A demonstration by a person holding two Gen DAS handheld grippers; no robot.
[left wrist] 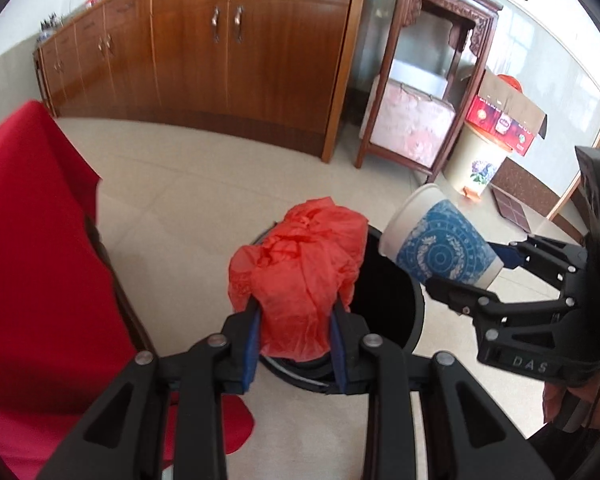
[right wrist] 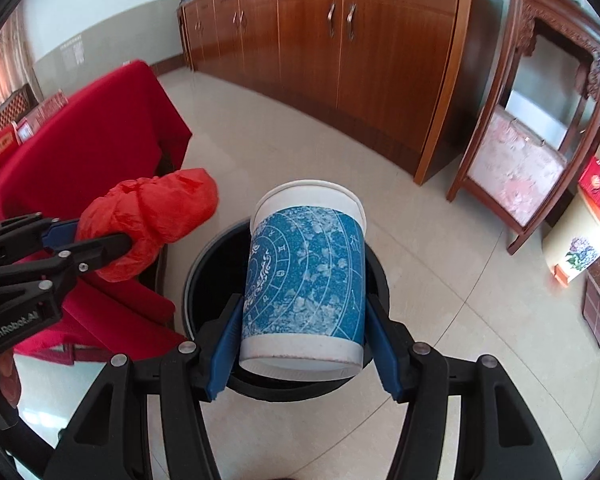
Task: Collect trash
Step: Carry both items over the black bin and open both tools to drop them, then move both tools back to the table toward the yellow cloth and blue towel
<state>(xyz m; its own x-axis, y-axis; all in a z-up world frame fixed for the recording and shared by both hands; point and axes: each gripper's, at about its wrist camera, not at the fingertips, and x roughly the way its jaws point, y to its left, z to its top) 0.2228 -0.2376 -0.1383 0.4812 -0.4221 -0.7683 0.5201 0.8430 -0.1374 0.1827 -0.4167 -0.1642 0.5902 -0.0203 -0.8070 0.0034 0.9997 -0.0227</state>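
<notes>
My left gripper (left wrist: 296, 332) clamps the crumpled red bag (left wrist: 300, 276); my right gripper (right wrist: 304, 344) pinches the paper cup (right wrist: 306, 276). I hold both over the black bin (right wrist: 204, 280), probably for dropping.

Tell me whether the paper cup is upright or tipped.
Tipped. The paper cup is held on its side by the right gripper, rim pointing away, above the black trash bin.

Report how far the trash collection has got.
Done: both pieces are picked up and carried to the bin. In hand: the left gripper clamps the red bag, the right gripper the paper cup, both above the bin's opening. Left: releasing them; neither is inside the bin yet.
</notes>
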